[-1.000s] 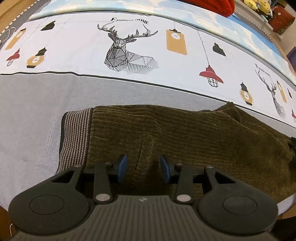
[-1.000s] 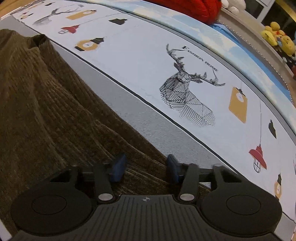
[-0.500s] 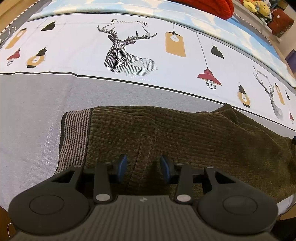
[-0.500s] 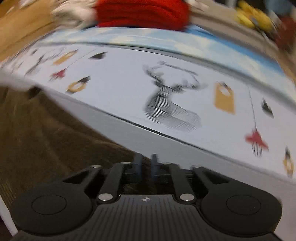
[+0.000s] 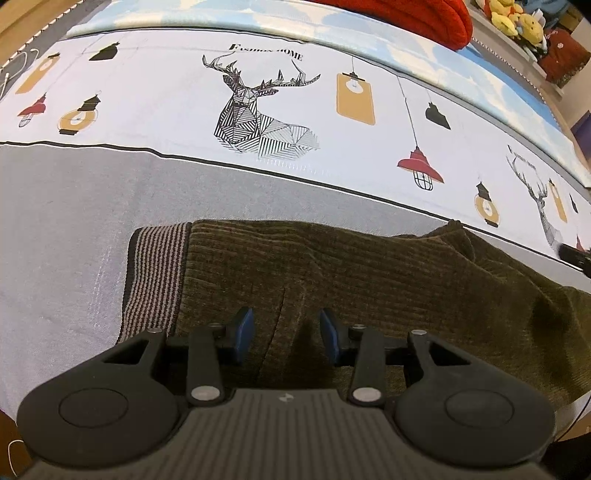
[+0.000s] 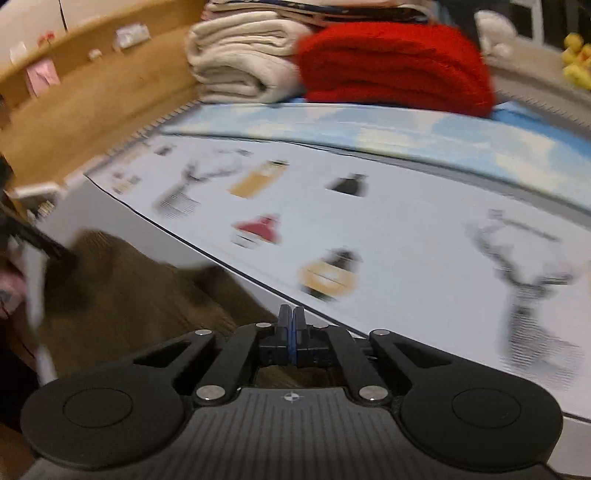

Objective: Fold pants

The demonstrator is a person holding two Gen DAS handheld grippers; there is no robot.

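Olive-brown corduroy pants (image 5: 369, 269) lie flat across the grey band of the bed sheet (image 5: 74, 206), with the striped waistband (image 5: 155, 277) at their left end. My left gripper (image 5: 286, 328) points steeply down over the pants near the waistband. It is open, its blue pads (image 5: 243, 328) standing either side of a seam without pinching it. In the blurred right wrist view, my right gripper (image 6: 291, 321) is shut with the pads together and no cloth showing between them. It is raised above the pants (image 6: 129, 295), which spread out below and to its left.
The sheet carries deer and lantern prints (image 5: 255, 118). A red blanket (image 6: 395, 62) and folded beige towels (image 6: 236, 66) are stacked at the far side. A wooden board (image 6: 92, 88) borders the bed at the left, and yellow plush toys (image 5: 513, 18) sit beyond the far right corner.
My right gripper has shut its jaws, lifted off the pants and swung so that the far bedding is now in view. The left gripper and the pants under it have stayed still.
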